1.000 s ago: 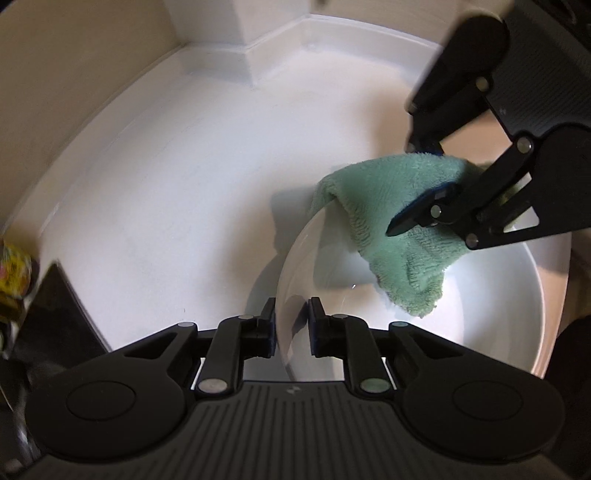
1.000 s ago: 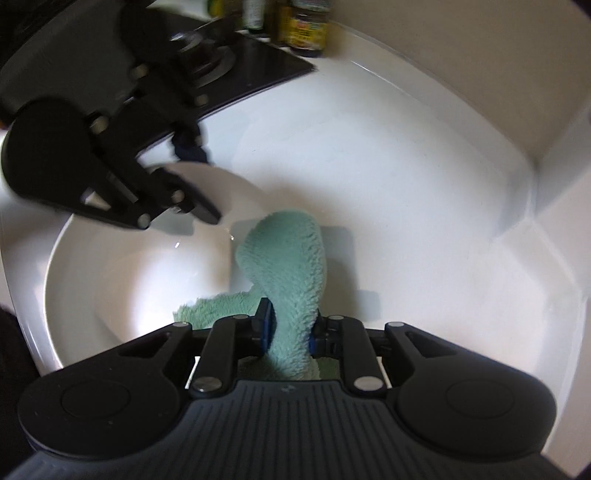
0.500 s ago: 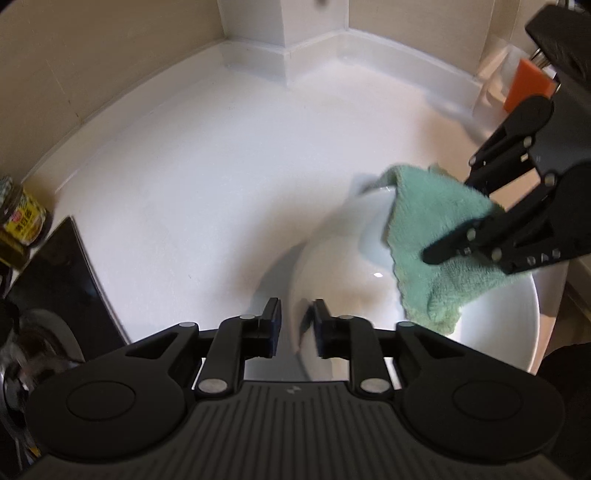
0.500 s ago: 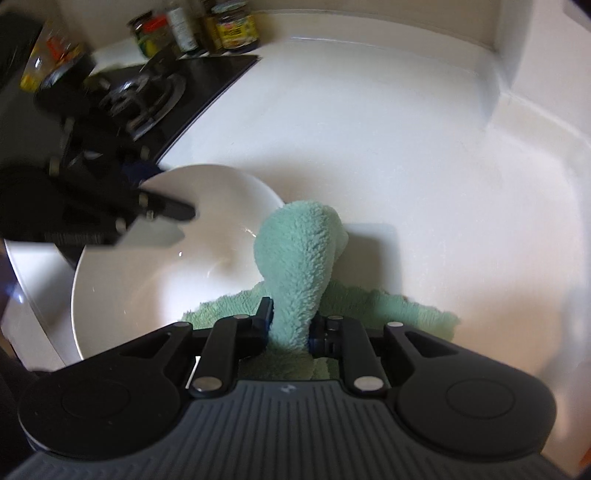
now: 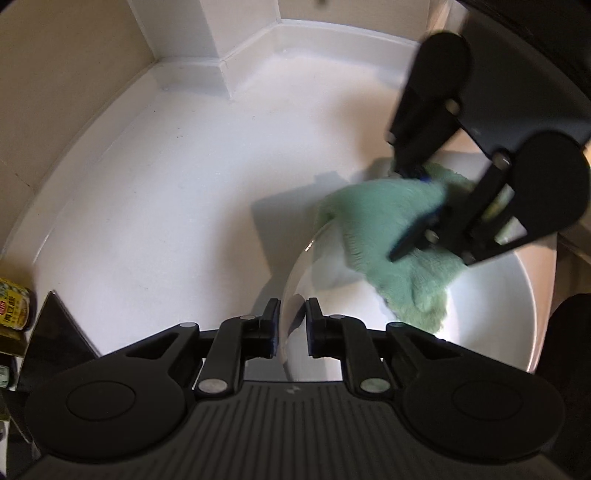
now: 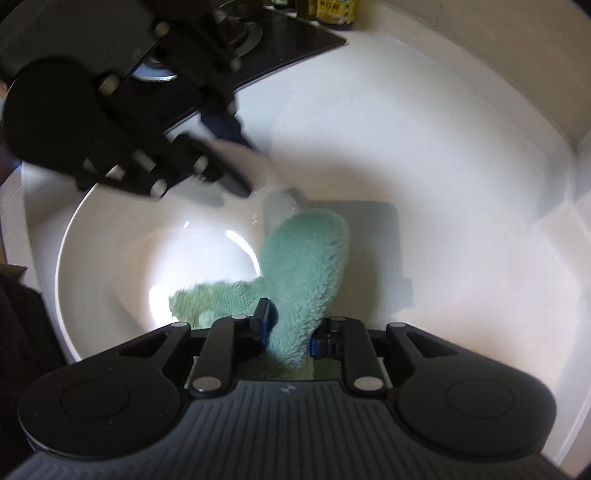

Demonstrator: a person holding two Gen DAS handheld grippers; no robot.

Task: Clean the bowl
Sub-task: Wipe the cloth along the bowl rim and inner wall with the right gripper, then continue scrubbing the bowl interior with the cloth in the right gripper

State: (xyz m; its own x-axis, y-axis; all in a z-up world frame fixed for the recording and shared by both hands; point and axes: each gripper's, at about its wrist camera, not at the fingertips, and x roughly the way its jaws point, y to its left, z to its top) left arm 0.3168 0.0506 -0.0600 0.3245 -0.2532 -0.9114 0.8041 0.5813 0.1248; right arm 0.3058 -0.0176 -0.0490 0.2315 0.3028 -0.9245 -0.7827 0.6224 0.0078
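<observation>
A white bowl rests on the white counter. My left gripper has the bowl's near rim between its jaws, which are closing on it; in the right wrist view this left gripper reaches over the bowl's far rim. My right gripper is shut on a fluffy green cloth. In the left wrist view the right gripper holds the green cloth draped over the bowl's far rim, one corner hanging inside the bowl.
A black hob with a burner lies beside the bowl, with jars behind it. A yellow-labelled jar stands at the left edge. White counter runs to a tiled wall corner.
The right gripper has swept the green cloth out to the bowl's right side and back over the far rim. The left gripper has kept the bowl's rim between its jaws.
</observation>
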